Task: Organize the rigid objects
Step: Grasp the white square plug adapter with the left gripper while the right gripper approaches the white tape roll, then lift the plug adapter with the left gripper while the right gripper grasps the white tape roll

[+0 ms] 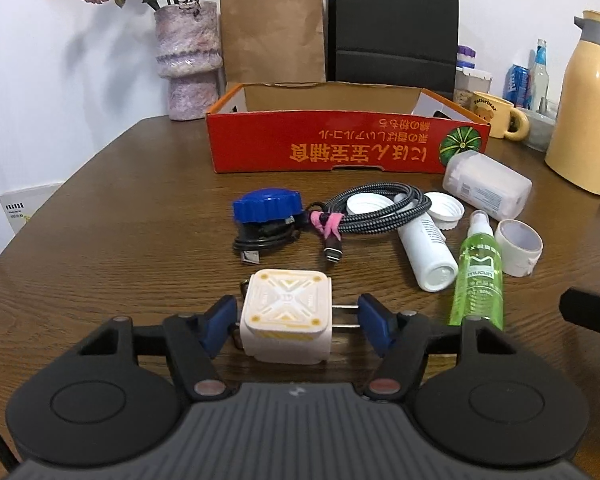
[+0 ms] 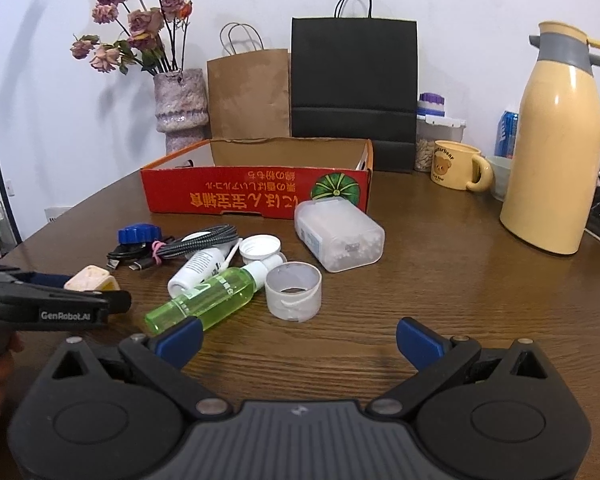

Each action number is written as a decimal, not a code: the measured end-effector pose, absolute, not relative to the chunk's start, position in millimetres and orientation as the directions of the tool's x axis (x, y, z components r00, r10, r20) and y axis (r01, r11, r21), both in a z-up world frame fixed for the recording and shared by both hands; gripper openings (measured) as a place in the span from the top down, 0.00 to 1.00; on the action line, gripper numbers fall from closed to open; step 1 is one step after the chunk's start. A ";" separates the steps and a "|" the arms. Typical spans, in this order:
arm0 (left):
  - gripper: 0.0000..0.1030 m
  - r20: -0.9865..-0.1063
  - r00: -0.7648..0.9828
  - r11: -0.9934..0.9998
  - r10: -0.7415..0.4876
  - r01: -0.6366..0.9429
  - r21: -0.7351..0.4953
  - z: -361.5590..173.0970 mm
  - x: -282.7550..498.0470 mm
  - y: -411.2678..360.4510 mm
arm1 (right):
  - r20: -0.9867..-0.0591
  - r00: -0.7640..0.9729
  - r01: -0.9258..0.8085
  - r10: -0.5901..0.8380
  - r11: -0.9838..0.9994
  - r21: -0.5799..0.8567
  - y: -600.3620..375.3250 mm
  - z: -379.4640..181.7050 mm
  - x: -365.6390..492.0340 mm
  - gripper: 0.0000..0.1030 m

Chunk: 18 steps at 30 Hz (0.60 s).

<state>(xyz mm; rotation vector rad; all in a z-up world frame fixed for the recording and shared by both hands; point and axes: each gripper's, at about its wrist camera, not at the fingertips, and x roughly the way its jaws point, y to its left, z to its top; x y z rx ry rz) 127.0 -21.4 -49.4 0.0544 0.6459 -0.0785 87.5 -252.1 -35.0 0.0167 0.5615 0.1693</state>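
A white plug charger with two metal prongs lies crosswise between my left gripper's blue pads: the left pad sits against its body and the right pad against the prong tips, so the gripper is shut on it, low over the table. In the right wrist view the same charger shows at the left gripper's tip. My right gripper stands open with nothing between its fingers, just in front of a green spray bottle and a white ring-shaped cap. The open red cardboard box stands behind.
On the table lie a blue cap, a coiled braided cable, a white bottle and a clear cotton-swab box. A yellow jug, bear mug, vase and paper bags line the back.
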 end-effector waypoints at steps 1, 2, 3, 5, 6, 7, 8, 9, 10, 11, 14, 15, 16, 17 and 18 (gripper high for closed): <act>0.34 -0.601 0.797 0.995 -0.059 0.092 0.025 -49.5 126.9 -21.0 | -0.529 0.832 -0.158 0.167 0.985 0.063 -250.7 -36.0 89.2 0.00; 0.34 -0.602 0.796 0.995 -0.061 0.094 0.023 -49.3 127.2 -20.6 | -0.531 0.830 -0.160 0.169 0.985 0.063 -249.1 -36.8 91.1 0.00; 0.34 -0.603 0.795 0.995 -0.063 0.095 0.021 -49.0 127.3 -20.0 | -0.533 0.829 -0.162 0.169 0.985 0.060 -248.0 -37.5 92.6 0.00; 0.34 -0.605 0.794 0.995 -0.062 0.093 0.020 -48.6 127.8 -18.5 | -0.538 0.827 -0.162 0.164 0.985 0.051 -245.2 -38.3 96.8 0.00; 0.34 -0.605 0.794 0.996 -0.062 0.092 0.019 -48.5 128.0 -17.8 | -0.539 0.827 -0.161 0.160 0.986 0.045 -244.6 -38.4 98.9 0.00; 0.34 -0.606 0.793 0.996 -0.061 0.088 0.015 -48.3 128.2 -16.7 | -0.539 0.828 -0.158 0.153 0.987 0.037 -244.2 -38.1 101.7 0.00; 0.34 -0.607 0.793 0.997 -0.060 0.083 0.010 -47.9 128.9 -14.9 | -0.540 0.829 -0.155 0.146 0.987 0.029 -244.0 -37.7 104.9 0.00; 0.34 -0.607 0.793 0.997 -0.056 0.076 0.007 -47.9 129.2 -13.0 | -0.540 0.830 -0.154 0.140 0.988 0.020 -244.2 -37.5 108.5 0.00; 0.34 -0.606 0.794 0.998 -0.052 0.068 0.004 -47.7 129.9 -11.1 | -0.540 0.831 -0.152 0.132 0.988 0.007 -244.7 -37.6 112.8 0.01; 0.34 -0.605 0.795 0.998 -0.048 0.059 -0.001 -47.4 130.2 -9.2 | -0.541 0.832 -0.153 0.124 0.988 -0.009 -244.9 -37.9 117.1 0.04; 0.34 -0.606 0.795 0.999 -0.036 0.037 -0.011 -46.6 131.4 -4.1 | -0.550 0.830 -0.162 0.092 0.984 -0.081 -243.3 -40.4 130.4 0.11; 0.34 -0.606 0.795 0.999 -0.034 0.032 -0.013 -46.7 131.7 -2.9 | -0.551 0.829 -0.171 0.090 0.980 -0.098 -243.0 -41.8 135.0 0.12; 0.34 -0.606 0.795 0.999 -0.032 0.030 -0.014 -46.7 132.1 -2.3 | -0.552 0.829 -0.180 0.089 0.977 -0.113 -242.7 -43.4 139.6 0.13; 0.34 -0.607 0.794 0.999 -0.032 0.029 -0.015 -46.6 132.2 -2.0 | -0.554 0.827 -0.192 0.094 0.974 -0.121 -242.5 -44.6 143.0 0.16; 0.34 -0.606 0.794 0.999 -0.032 0.029 -0.015 -46.4 132.1 -1.9 | -0.559 0.822 -0.209 0.107 0.970 -0.122 -242.0 -45.9 146.2 0.19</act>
